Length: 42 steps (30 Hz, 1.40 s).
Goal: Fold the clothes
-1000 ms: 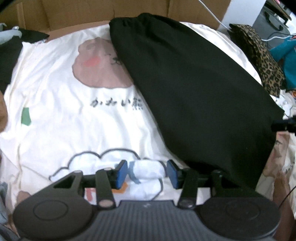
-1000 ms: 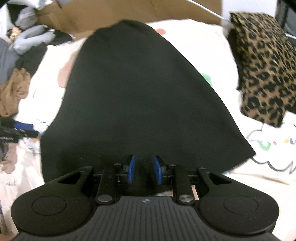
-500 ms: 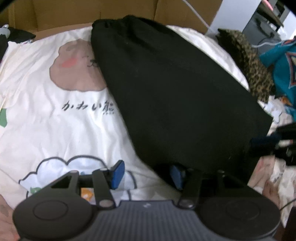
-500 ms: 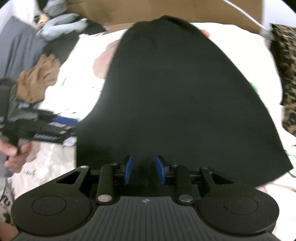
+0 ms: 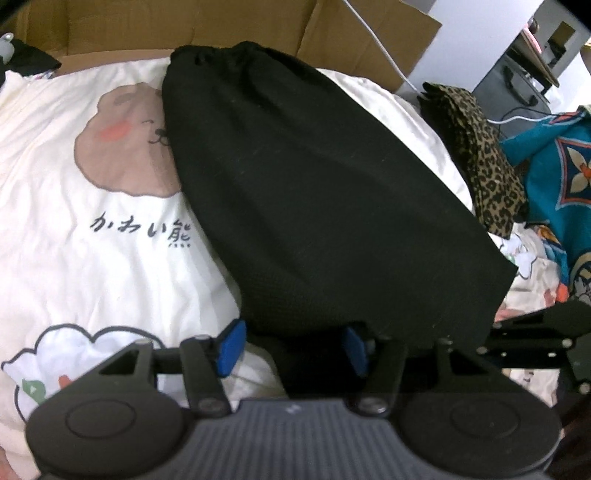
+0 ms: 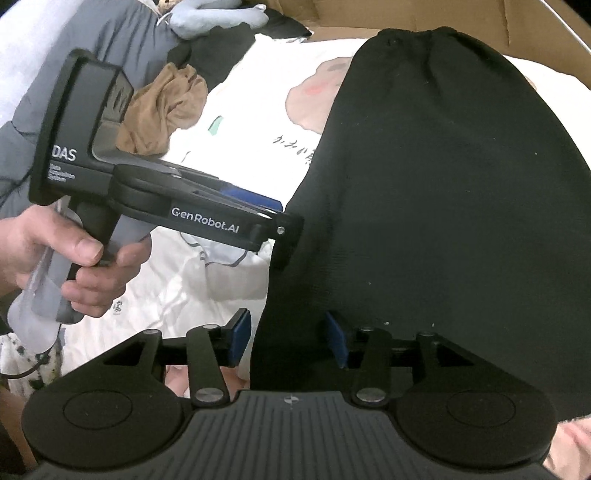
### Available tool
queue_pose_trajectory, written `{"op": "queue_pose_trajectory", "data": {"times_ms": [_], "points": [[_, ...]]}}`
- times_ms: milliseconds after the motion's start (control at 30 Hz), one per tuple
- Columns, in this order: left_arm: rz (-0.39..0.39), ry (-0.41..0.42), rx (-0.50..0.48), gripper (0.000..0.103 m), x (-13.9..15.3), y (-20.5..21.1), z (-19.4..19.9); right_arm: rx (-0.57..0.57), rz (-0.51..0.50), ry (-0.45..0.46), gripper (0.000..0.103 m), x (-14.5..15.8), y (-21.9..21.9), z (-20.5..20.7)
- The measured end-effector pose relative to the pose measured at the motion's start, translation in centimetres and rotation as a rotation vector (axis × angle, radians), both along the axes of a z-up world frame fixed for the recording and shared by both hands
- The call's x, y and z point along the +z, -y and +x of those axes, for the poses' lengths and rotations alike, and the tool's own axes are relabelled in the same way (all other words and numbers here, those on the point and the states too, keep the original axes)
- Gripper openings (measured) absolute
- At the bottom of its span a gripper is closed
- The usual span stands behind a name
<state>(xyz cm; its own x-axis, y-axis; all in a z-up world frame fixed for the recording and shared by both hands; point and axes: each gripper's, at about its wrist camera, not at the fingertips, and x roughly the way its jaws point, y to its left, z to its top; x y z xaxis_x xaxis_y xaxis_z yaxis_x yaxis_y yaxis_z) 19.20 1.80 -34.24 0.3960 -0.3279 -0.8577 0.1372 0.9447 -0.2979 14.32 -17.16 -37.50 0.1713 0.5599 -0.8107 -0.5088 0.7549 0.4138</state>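
A black garment (image 5: 317, 192) lies folded lengthwise on a cream bedsheet with a bear print (image 5: 110, 229), its gathered waistband at the far end. My left gripper (image 5: 291, 347) is open, its blue pads straddling the garment's near left corner. My right gripper (image 6: 288, 341) is open with the garment's (image 6: 443, 206) near left edge lying between its pads. The left gripper also shows in the right wrist view (image 6: 273, 221), held by a hand at the garment's left edge.
A leopard-print cloth (image 5: 480, 155) and a teal patterned fabric (image 5: 557, 177) lie to the right. A brown crumpled garment (image 6: 166, 107), grey and black clothes (image 6: 122, 40) sit at the left. A cardboard wall (image 5: 221, 26) stands behind the bed.
My right gripper has opened and let go of the black garment's near edge and swung left. My left gripper moved right, up to the garment's near corner.
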Motion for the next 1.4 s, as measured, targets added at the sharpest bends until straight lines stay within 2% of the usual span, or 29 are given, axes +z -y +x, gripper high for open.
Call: {"op": "queue_pose_trajectory", "data": {"times_ms": [133,200,233,300,333,367,633,767,833,900,967,1000,1067,1300,1400], "points": [[-0.003,0.016,-0.018,0.061,0.4,0.8,0.3,-0.002,-0.029,0.025,0.050,-0.2,-0.6,0.4],[0.005,0.024,-0.023,0.062,0.4,1.0,0.4,-0.005,-0.030,0.019,0.027,-0.5,-0.5,0.6],[0.008,0.026,-0.023,0.062,0.4,0.9,0.4,-0.007,-0.031,0.014,0.012,-0.7,-0.5,0.6],[0.007,0.018,-0.017,0.063,0.3,0.7,0.4,-0.020,-0.029,0.008,0.007,-0.7,-0.1,0.6],[0.014,0.014,-0.017,0.063,0.1,0.6,0.2,-0.024,-0.028,0.009,0.001,-0.7,0.1,0.6],[0.022,0.009,-0.016,0.063,-0.1,0.4,0.0,-0.029,-0.025,0.008,0.000,-0.6,0.3,0.5],[0.099,0.009,-0.016,0.063,-2.0,-0.2,-0.4,-0.039,-0.014,0.006,0.000,-0.4,0.6,0.6],[0.098,0.019,-0.033,0.055,-3.0,0.1,0.1,-0.045,-0.014,0.006,0.000,-0.3,0.7,0.7],[0.105,0.017,-0.020,0.042,-3.4,-0.1,0.3,-0.044,-0.006,0.000,0.000,-0.4,0.8,0.6],[0.107,0.020,-0.009,0.027,-3.5,-0.6,0.3,-0.029,0.022,-0.015,0.004,-0.3,0.9,0.6],[0.100,0.022,0.006,0.020,-3.3,-1.1,0.1,-0.019,0.049,-0.025,0.007,-0.1,1.1,0.5],[0.096,0.022,0.014,0.017,-3.3,-1.3,0.0,-0.019,0.061,-0.023,0.012,0.2,1.3,0.5],[0.087,0.024,0.030,0.013,-3.2,-1.8,-0.3,-0.025,0.079,-0.015,0.045,0.5,1.8,0.6],[0.058,0.017,0.087,0.006,-3.0,-3.7,-1.1,-0.094,0.068,-0.029,0.046,0.0,3.2,1.2],[0.026,-0.004,0.111,0.005,-3.3,-4.6,-1.2,-0.083,0.026,-0.048,0.046,-1.3,2.8,1.1]]}}
